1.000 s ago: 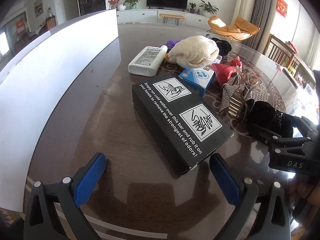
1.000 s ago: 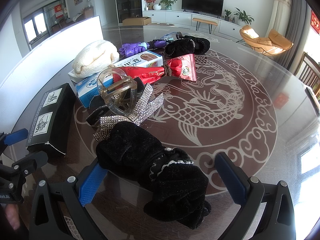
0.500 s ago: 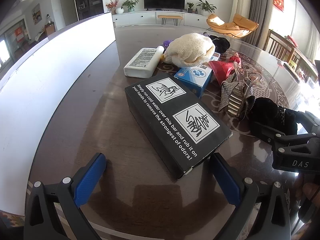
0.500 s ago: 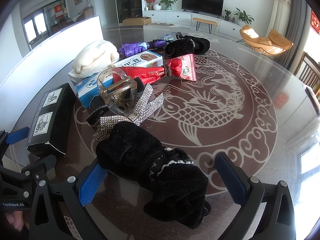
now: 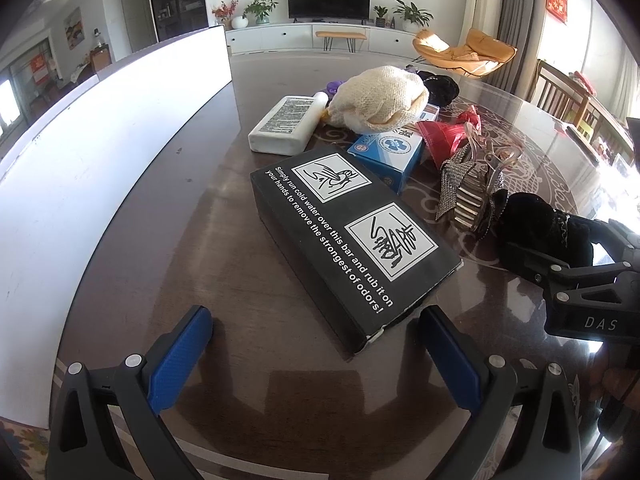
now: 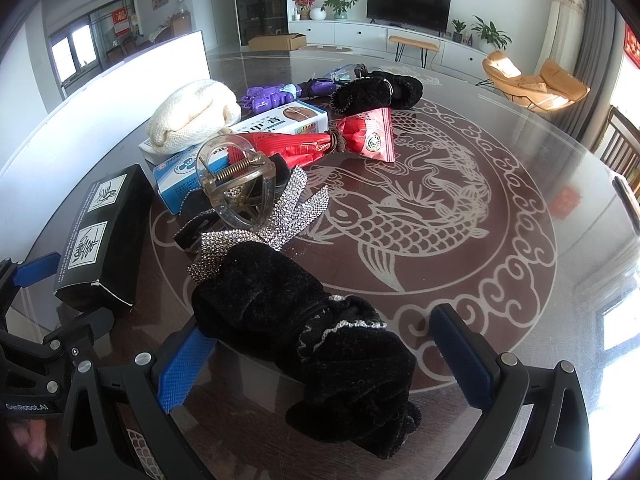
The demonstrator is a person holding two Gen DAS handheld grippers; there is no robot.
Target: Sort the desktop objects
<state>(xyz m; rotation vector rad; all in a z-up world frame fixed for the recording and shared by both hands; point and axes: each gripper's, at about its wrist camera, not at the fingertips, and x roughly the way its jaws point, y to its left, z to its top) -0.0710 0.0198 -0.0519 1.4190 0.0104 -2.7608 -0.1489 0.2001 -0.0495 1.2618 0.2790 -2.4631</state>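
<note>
A long black box with white print lies slantwise on the dark table. Its near corner sits between the blue pads of my open left gripper, touching neither. In the right wrist view a black velvet scrunchie lies between the spread fingers of my open right gripper; its left pad is right against the fabric. Behind it are a rhinestone bow, a clear claw clip, a red packet, a blue box and a cream knitted cloth.
A tall white board runs along the table's left side. A white bottle lies beside the cloth. A purple toy and a black fluffy item sit at the back. The fish-patterned centre holds nothing.
My left gripper has drifted slightly, so the black box sits a little more to the left in its view. The right gripper and the objects have not moved.
</note>
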